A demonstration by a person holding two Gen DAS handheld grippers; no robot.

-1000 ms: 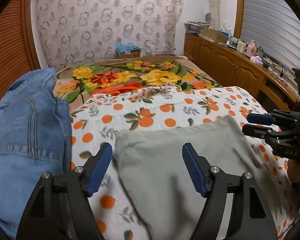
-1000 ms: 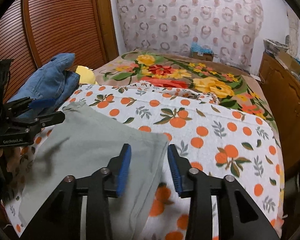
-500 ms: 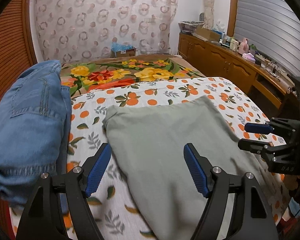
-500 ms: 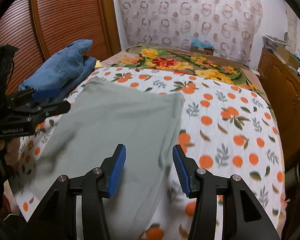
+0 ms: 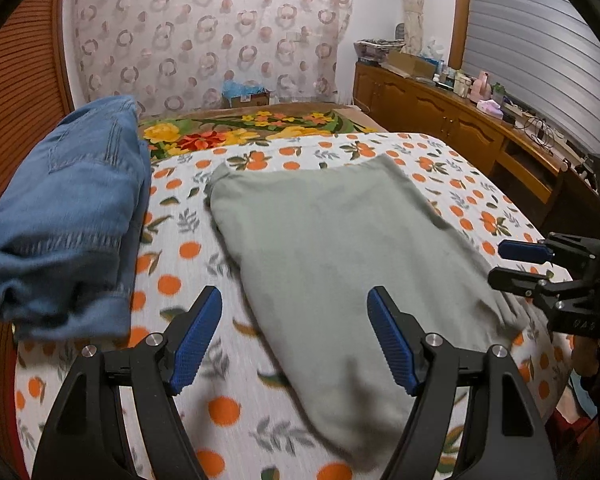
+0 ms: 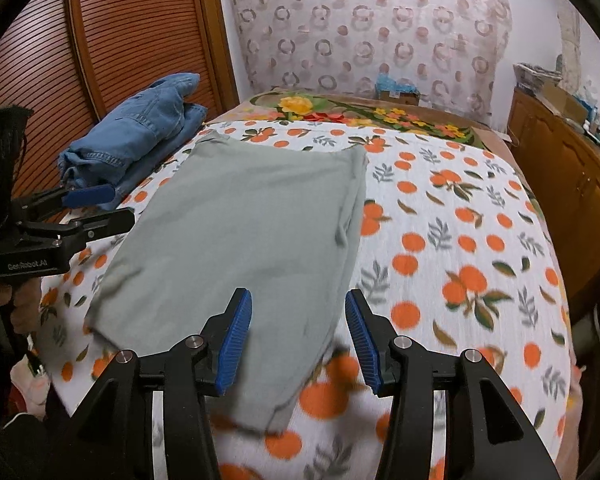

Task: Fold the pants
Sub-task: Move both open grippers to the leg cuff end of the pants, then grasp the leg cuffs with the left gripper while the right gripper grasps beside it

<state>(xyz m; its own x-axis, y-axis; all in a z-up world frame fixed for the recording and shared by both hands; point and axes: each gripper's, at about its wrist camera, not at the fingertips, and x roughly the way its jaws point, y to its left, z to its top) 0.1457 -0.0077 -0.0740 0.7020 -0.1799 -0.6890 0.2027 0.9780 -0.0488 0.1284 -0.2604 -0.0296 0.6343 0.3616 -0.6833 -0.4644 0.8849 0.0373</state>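
Grey-green pants (image 5: 340,256) lie flat on the orange-print bedspread (image 5: 180,252), seen also in the right wrist view (image 6: 244,232). My left gripper (image 5: 294,332) is open and empty, held above the near left part of the pants. It shows from the side in the right wrist view (image 6: 100,204). My right gripper (image 6: 298,336) is open and empty, above the near right edge of the pants. It shows at the right of the left wrist view (image 5: 512,264).
Folded blue jeans (image 5: 68,216) lie on the bed's left side, also in the right wrist view (image 6: 140,136). A floral blanket (image 5: 240,132) covers the far end. A wooden cabinet (image 5: 460,120) with clutter runs along the right. A slatted wooden door (image 6: 100,40) stands at the left.
Both grippers have pulled back and risen from the pants, so more of the pants and bed shows. The right gripper's jaws have opened wider. The pants lie flat.
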